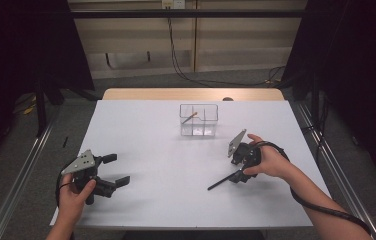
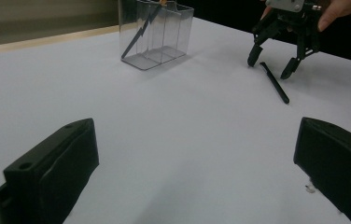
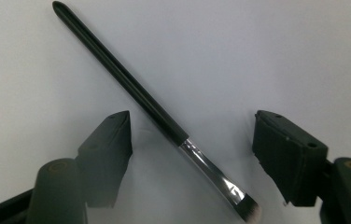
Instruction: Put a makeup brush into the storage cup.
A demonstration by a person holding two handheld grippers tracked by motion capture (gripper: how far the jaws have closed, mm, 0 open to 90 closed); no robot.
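At the table's left edge, the left gripper (image 1: 110, 170) rests wide open and empty on the white table (image 1: 161, 165). Farther back at centre, a clear divided organizer (image 1: 199, 120) holds one slim brush leaning in its rear-left compartment; the other compartments look empty. To the right, the right gripper (image 1: 237, 167) straddles a black makeup brush (image 3: 150, 112) lying flat, jaws part-open and not yet touching it. Judged a pickup: next, close squarely on the handle.

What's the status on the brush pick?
Right hand-held gripper open, straddling the brush, pads not touching. Brush flat on the table. Left hand-held gripper open, idle. Bin beyond, nothing blocking.
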